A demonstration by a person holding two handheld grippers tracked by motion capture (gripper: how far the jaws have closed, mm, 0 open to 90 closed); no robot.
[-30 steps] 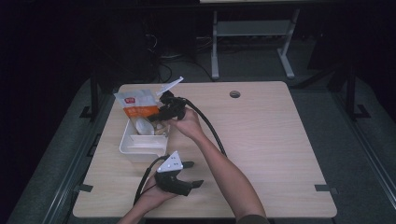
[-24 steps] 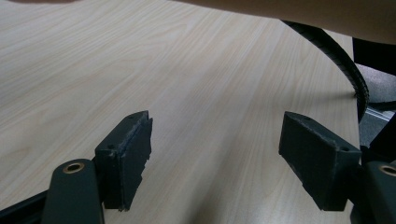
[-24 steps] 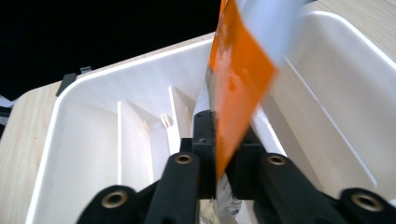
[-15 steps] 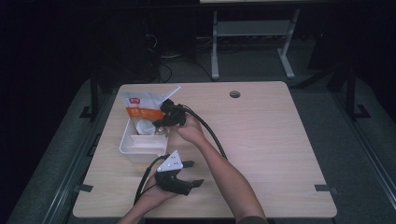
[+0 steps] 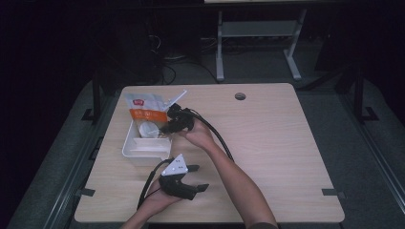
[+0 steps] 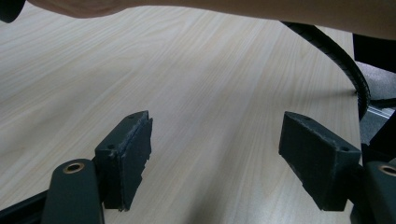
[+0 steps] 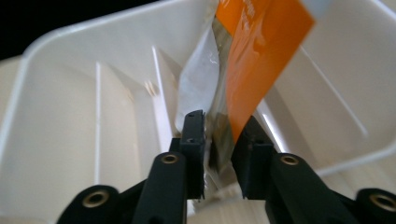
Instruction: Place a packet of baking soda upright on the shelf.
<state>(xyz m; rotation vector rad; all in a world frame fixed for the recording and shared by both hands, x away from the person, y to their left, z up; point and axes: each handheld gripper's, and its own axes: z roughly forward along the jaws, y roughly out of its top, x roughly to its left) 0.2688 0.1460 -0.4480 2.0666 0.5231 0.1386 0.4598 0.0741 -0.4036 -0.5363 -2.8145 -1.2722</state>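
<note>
Between the right gripper point(image 7: 218, 154) jaws, pinched: orange packet point(image 7: 252, 60)

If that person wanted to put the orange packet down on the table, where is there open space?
The whole right half of the table is bare wood, from the round hole down to the front edge. The left side is crowded: the white tray, the orange packet pinched in the right claw, and the left claw open near the front edge.

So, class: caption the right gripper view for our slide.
Right gripper clamps orange-and-silver packet over white divided tray.
</note>
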